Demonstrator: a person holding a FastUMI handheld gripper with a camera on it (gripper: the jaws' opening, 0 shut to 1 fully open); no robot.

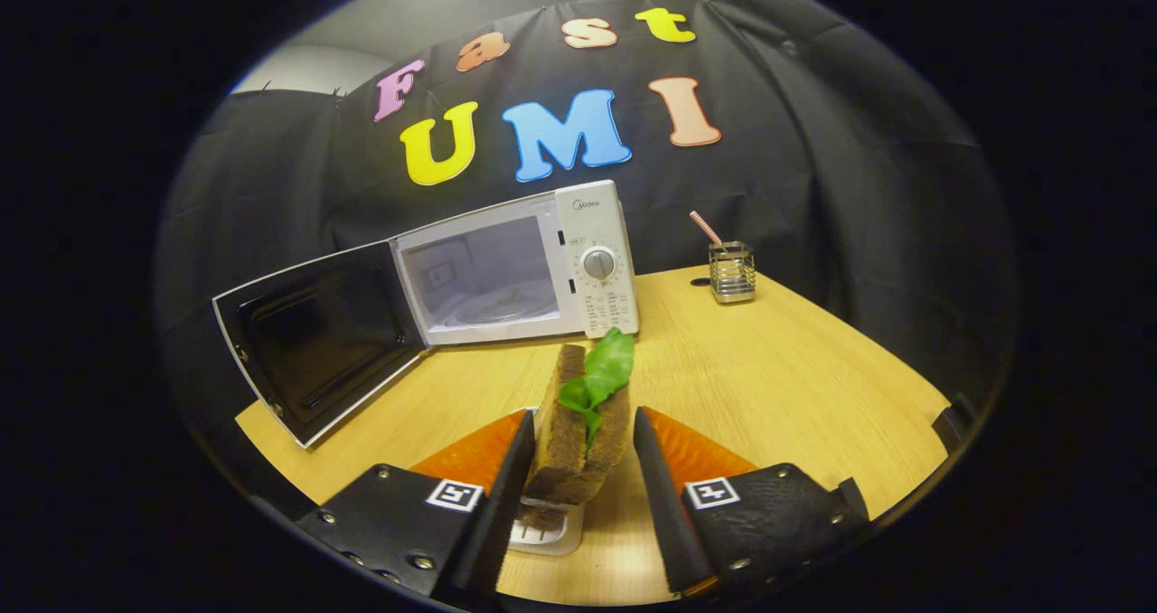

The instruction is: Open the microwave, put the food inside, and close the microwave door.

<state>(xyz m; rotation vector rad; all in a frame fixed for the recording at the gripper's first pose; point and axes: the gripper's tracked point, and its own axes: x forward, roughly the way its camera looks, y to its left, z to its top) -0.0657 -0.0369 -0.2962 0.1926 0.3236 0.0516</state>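
Gripper view: a sandwich [578,423] stands on edge between the fingers of the gripper [578,468], which press its two bread faces — held above a wooden table [795,387]. The microwave [515,265] lies ahead and slightly left, its door [316,342] swung wide to the left, cavity facing the gripper. A white holder [547,532] below the sandwich is half hidden — its form unclear.

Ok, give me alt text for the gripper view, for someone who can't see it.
A sandwich with a green leaf stands between the fingers of the hand-held gripper; whether both fingers press it is unclear. Beyond it on a wooden table, a white microwave stands with its door swung open, a small wire holder beside it.
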